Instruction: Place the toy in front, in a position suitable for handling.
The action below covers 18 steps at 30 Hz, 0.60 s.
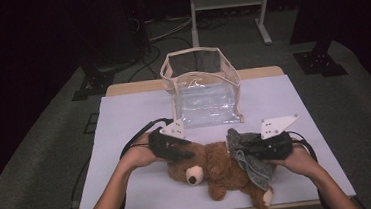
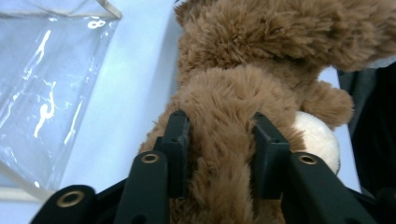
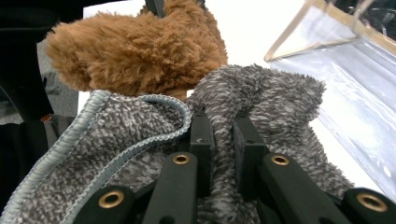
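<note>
A brown teddy bear (image 1: 213, 170) lies on the white table top (image 1: 124, 119) near its front edge, its cream muzzle toward me. My left gripper (image 1: 177, 150) is shut on the bear's head; in the left gripper view its black jaws squeeze a ridge of brown fur (image 2: 219, 140). A grey fuzzy cloth (image 1: 250, 162) with a light blue hem drapes over the bear's body. My right gripper (image 1: 242, 147) is shut on a fold of that cloth (image 3: 261, 102), with the bear (image 3: 135, 51) just beyond it.
A clear plastic bag (image 1: 202, 85) with beige trim stands open at the middle back of the table, just behind the bear. A metal frame (image 1: 228, 6) and dark stands sit on the floor beyond. Cables trail from both grippers.
</note>
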Each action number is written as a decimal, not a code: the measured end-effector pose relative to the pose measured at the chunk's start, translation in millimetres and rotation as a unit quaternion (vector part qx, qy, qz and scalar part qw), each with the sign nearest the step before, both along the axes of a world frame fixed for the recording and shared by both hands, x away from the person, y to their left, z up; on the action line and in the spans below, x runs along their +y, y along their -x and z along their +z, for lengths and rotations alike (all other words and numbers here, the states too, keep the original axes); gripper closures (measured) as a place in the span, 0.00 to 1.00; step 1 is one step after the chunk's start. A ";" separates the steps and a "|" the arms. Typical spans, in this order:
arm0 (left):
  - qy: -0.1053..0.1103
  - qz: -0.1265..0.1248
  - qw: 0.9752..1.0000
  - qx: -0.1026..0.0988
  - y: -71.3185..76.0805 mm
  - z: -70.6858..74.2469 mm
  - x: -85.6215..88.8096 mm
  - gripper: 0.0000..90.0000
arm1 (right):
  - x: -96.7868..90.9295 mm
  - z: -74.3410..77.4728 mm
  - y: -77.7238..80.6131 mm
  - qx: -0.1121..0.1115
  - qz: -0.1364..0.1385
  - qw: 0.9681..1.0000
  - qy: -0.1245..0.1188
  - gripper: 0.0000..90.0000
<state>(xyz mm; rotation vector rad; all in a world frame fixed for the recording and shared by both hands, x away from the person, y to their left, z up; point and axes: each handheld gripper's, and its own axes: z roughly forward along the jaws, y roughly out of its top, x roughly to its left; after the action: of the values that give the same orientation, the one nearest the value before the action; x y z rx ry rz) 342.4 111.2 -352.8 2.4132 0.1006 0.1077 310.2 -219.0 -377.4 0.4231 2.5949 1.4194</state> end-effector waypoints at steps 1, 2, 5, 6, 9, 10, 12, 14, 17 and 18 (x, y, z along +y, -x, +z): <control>0.006 -0.001 1.000 0.004 2.1 -0.7 1.9 0.66 | 2.9 0.4 1.1 -0.002 0.003 1.000 0.004 0.89; 0.012 -0.004 1.000 0.006 3.7 -0.8 3.1 0.63 | 4.4 0.5 2.5 -0.002 0.007 1.000 0.007 0.89; 0.031 -0.004 0.999 0.021 7.5 0.2 5.2 0.54 | 5.5 -0.4 8.5 0.001 0.015 1.000 0.012 0.89; 0.038 -0.003 0.999 0.027 8.4 0.4 4.6 0.51 | 5.6 -1.0 11.3 0.001 0.018 1.000 0.013 0.89; 0.034 -0.008 0.999 0.042 11.5 0.0 1.5 0.49 | 5.0 -2.7 21.2 -0.002 0.020 1.000 0.014 0.89; 0.031 -0.012 0.998 0.044 13.8 -2.6 0.2 0.50 | 4.4 -3.4 23.8 -0.001 0.022 1.000 0.012 0.89; 0.033 -0.022 0.998 0.050 20.5 -10.1 -1.6 0.53 | 3.5 -5.4 28.1 0.004 0.027 1.000 0.006 0.89; 0.038 -0.025 0.998 0.043 27.7 -13.9 0.1 0.54 | 2.9 -5.5 31.4 0.005 0.034 0.999 0.007 0.89; 0.035 -0.032 0.999 0.026 41.2 -15.9 2.7 0.54 | 3.8 3.9 34.6 0.000 0.055 0.998 0.027 0.89; 0.033 -0.033 0.999 0.022 45.9 -17.5 3.5 0.54 | 4.6 9.4 34.8 -0.002 0.061 0.998 0.030 0.89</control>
<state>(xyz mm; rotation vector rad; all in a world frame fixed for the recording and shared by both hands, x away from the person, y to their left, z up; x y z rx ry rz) 296.5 114.7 -370.2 2.3506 0.0429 0.0212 275.4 -214.4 -368.0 0.2577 2.6932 1.3721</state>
